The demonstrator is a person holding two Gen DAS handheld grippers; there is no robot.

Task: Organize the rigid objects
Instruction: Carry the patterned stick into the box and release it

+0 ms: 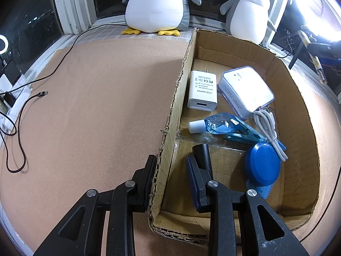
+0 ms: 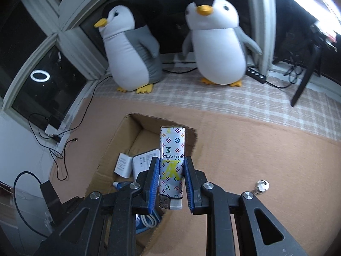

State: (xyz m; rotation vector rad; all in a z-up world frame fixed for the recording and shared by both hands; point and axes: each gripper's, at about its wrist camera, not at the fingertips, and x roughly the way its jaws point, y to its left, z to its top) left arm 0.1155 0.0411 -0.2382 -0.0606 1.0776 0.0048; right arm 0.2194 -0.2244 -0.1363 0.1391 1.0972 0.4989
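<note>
An open cardboard box lies on the tan mat. It holds a white AC adapter, a white power pack, a clear blue bottle, a teal clip, a blue round disc, a white cable and a small black tube. My left gripper stands open astride the box's left wall, one finger outside and one inside. My right gripper is shut on a white patterned lighter, held upright above the box's right wall.
Two plush penguins stand at the back by the window. A black cable trails over the mat at left. A small silver keyring piece lies on the mat right of the box. A black power strip sits behind.
</note>
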